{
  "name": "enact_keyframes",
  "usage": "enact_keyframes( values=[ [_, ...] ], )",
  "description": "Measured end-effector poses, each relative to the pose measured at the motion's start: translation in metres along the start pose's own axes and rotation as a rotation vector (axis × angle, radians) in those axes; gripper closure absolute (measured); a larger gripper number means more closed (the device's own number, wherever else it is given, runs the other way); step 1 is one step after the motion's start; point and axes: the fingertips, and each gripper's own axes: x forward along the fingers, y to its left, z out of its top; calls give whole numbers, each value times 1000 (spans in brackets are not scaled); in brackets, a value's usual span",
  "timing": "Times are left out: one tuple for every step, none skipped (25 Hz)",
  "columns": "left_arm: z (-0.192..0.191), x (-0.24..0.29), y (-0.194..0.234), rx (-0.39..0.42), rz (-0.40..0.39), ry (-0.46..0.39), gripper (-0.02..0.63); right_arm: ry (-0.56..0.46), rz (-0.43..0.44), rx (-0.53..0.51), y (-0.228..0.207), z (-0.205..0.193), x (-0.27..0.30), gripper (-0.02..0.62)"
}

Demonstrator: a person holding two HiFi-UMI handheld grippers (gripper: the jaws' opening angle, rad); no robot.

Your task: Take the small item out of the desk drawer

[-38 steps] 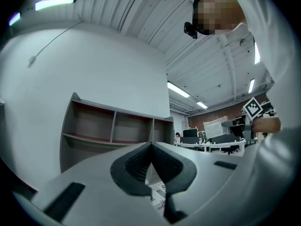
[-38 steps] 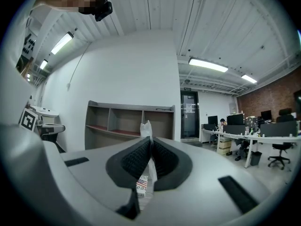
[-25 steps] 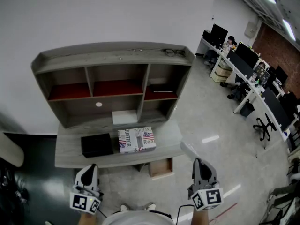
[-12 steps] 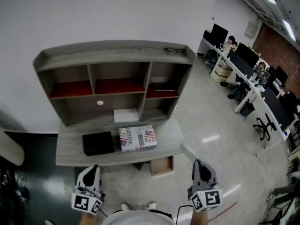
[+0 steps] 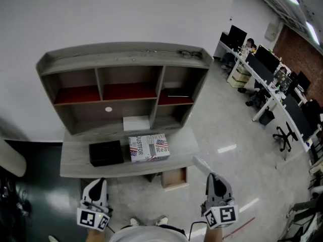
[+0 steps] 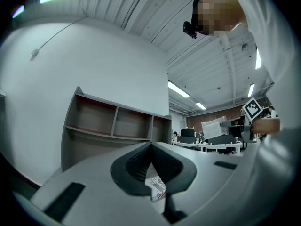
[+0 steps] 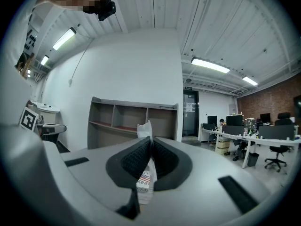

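Two grippers sit lowest in the head view, on either side of the person's shoes (image 5: 146, 221). The left gripper (image 5: 97, 182) has its jaws pressed together with nothing between them; its own view shows the ribbed pads (image 6: 141, 158) meeting in a tight line. The right gripper (image 5: 212, 176) is clenched on a small white packet (image 5: 201, 162), whose free end sticks up past the jaw tips and tilts to the left; in the right gripper view the packet (image 7: 144, 128) runs down the seam between the closed pads and rises above them. The packet is clear of the drawer (image 5: 174, 178), held over the floor just to that drawer's right. The drawer stands pulled out beneath the front edge of the grey desk (image 5: 184, 144), its pale wooden inside showing. On the desktop a black box (image 5: 106, 153) lies to the left and a printed box (image 5: 148, 147) just beside it to the right, with a white flat thing (image 5: 136, 123) behind them against the hutch (image 5: 121, 59). The hutch has open compartments in two rows, the upper ones with red floors, and backs onto a white wall (image 5: 126, 14). Farther right, office desks with monitors (image 5: 265, 59) and chairs recede along a brick wall.
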Motion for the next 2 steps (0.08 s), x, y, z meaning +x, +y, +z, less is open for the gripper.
enact_keyframes(
  values=[
    [0, 0, 0, 0, -1, 1, 588, 0, -1, 0, 1, 0, 0, 572],
    [-1, 1, 1, 0, -2, 1, 588, 0, -2, 0, 1, -1, 1, 572]
  ],
)
